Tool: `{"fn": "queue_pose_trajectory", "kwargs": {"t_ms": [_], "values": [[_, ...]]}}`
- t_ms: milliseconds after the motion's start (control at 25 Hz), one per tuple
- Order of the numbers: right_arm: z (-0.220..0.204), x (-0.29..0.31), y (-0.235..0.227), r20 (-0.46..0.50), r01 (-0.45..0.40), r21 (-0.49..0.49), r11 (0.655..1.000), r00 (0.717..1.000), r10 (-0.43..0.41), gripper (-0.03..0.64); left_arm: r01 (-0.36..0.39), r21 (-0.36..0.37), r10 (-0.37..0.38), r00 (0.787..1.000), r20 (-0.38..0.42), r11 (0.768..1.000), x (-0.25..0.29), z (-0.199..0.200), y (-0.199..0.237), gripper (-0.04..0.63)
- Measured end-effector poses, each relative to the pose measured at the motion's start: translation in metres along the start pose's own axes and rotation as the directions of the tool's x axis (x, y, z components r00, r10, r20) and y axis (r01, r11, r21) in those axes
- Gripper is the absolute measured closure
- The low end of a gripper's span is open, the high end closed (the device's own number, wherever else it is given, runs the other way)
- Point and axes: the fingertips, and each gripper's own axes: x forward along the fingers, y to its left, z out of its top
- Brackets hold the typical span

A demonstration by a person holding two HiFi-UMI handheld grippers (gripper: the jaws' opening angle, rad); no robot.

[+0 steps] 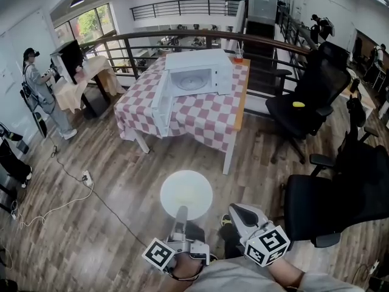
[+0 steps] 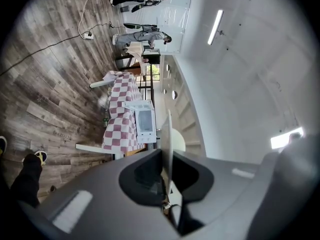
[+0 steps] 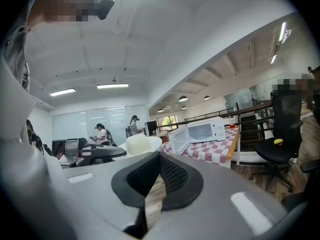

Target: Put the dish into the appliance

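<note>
In the head view the left gripper (image 1: 181,212) is holding a white dish (image 1: 186,193) by its near rim, level above the wooden floor (image 1: 109,181). The right gripper (image 1: 236,212) is hanging just beside it on the right, not touching the dish. Well beyond them a white microwave (image 1: 197,76) is sitting on a table (image 1: 238,111) under a red-and-white checked cloth (image 1: 206,114), its door (image 1: 161,105) swinging wide open towards the camera. Black office chairs (image 1: 331,193) are standing at the right.

In the left gripper view the jaws are pinching the dish (image 2: 169,134) – seen edge-on as a thin pale line – between the pads of the left gripper (image 2: 166,159). The microwave (image 2: 145,121) is showing far ahead.

In the right gripper view the right gripper (image 3: 156,174) is standing slightly parted – only floor is showing in the narrow wedge between its pads, so it is holding nothing. The dish (image 3: 142,145) is showing ahead to the left, the open microwave (image 3: 205,131) further off.
</note>
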Motion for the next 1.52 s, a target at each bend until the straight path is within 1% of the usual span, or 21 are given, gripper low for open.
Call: {"fn": "queue_pose_trajectory", "kwargs": {"t_ms": [240, 440, 680, 1000, 1160, 1360, 1520], "values": [[0.005, 0.020, -0.023, -0.003, 0.001, 0.007, 1.000, 1.000, -0.001, 0.617, 0.000, 0.008, 0.000, 1.000, -0.002, 1.000, 0.028, 0.003, 0.000, 0.568], [0.005, 0.042, -0.048, -0.009, 0.013, 0.018, 1.000, 1.000, -0.012, 0.617, 0.007, 0.012, -0.007, 1.000, -0.018, 1.000, 0.062, 0.005, 0.003, 0.568], [0.011, 0.084, -0.083, -0.016, 0.006, 0.025, 1.000, 1.000, -0.006, 0.617, 0.003, 0.006, -0.003, 1.000, -0.015, 1.000, 0.112, 0.014, 0.011, 0.568], [0.037, 0.138, -0.131, -0.016, -0.020, 0.000, 1.000, 1.000, 0.020, 0.617, 0.004, 0.034, -0.005, 1.000, 0.012, 0.999, 0.188, 0.028, 0.008, 0.568], [0.049, 0.154, -0.157, -0.016, -0.025, -0.019, 1.000, 1.000, 0.025, 0.617, 0.003, 0.037, -0.004, 1.000, 0.021, 0.999, 0.221, 0.026, 0.007, 0.568], [0.060, 0.167, -0.190, -0.006, -0.031, -0.006, 1.000, 1.000, 0.031, 0.617, -0.007, 0.048, 0.006, 1.000, 0.013, 0.999, 0.256, 0.014, 0.006, 0.568], [0.067, 0.176, -0.214, 0.009, -0.037, 0.002, 0.999, 0.999, 0.036, 0.617, -0.007, 0.070, 0.007, 1.000, 0.006, 0.998, 0.282, 0.006, 0.005, 0.568]]}}
